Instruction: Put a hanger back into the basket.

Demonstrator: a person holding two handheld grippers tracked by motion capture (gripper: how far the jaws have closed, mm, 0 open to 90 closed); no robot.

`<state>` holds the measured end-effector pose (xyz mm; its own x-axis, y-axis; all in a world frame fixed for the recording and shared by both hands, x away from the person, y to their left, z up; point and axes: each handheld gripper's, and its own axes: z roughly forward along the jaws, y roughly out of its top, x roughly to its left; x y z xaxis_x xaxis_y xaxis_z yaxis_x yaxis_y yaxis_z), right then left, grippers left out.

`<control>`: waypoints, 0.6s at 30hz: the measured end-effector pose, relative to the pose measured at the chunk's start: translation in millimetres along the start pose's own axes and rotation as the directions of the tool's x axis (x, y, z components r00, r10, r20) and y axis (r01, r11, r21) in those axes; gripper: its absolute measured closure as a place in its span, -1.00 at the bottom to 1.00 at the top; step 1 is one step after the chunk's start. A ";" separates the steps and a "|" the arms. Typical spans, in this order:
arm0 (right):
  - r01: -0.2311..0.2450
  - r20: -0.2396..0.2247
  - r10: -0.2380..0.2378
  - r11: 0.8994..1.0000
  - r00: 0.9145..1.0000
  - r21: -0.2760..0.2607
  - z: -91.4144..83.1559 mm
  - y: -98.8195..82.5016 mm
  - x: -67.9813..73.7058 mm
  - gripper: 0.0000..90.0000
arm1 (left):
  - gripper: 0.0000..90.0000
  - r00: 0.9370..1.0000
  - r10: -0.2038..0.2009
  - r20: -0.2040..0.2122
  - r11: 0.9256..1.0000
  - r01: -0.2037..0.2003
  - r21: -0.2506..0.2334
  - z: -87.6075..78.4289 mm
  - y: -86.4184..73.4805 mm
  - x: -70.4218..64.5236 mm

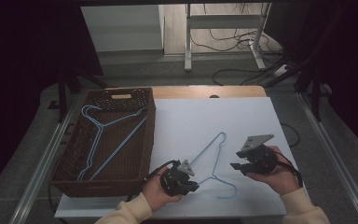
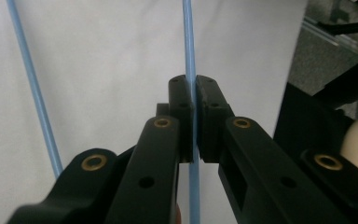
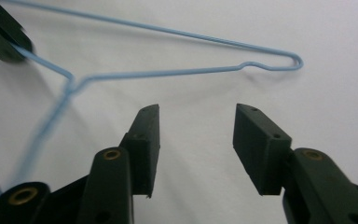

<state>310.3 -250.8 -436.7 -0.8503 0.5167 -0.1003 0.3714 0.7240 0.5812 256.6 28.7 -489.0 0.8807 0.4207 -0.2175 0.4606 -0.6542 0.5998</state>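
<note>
A light blue wire hanger (image 1: 217,158) lies on the white table sheet (image 1: 191,116) between my two grippers. My left gripper (image 1: 195,186) is shut on one wire of this hanger near its neck. The left gripper view has the thin blue wire (image 2: 188,37) pinched between the two pads (image 2: 195,88), with another wire of the hanger further left. My right gripper (image 1: 235,165) hovers just right of the hanger, open with nothing between its fingers. From the right gripper view (image 3: 196,121), the hanger (image 3: 177,72) lies ahead of the jaws and the left gripper (image 3: 0,32) grips it at the top left.
A dark brown wicker basket (image 1: 151,130) stands at the left of the table, holding another blue wire hanger (image 1: 98,135). Bare white sheet stretches behind and to the right of the hanger. Beyond the table are a metal stand and cables on the floor.
</note>
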 end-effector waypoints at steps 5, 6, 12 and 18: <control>0.093 -0.004 -0.093 0.995 0.996 0.026 14.5 -4.5 1.5 0.03 | 0.93 1.000 -0.004 0.025 1.000 0.004 -0.031 -7.9 0.1 -1.6; 0.116 -0.002 -0.116 0.993 0.993 0.022 16.4 -3.9 2.6 0.01 | 0.93 1.000 -0.004 0.025 1.000 0.004 -0.031 -7.9 0.1 -1.6; 0.199 0.007 -0.199 0.980 0.980 -0.021 22.7 1.0 7.4 -0.04 | 0.93 0.999 0.006 0.044 0.998 -0.003 -0.059 -17.2 -0.3 -3.5; 0.267 -0.009 -0.267 0.963 0.964 -0.028 31.7 5.3 11.8 -0.03 | 0.93 0.998 0.014 0.057 0.997 -0.010 -0.077 -23.5 -0.4 -2.7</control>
<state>314.1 -226.4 -460.4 -0.9219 0.3006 -0.2445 0.1208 0.8226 0.5557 251.5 42.6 -470.5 0.8920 0.3750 -0.2523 0.4421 -0.6080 0.6595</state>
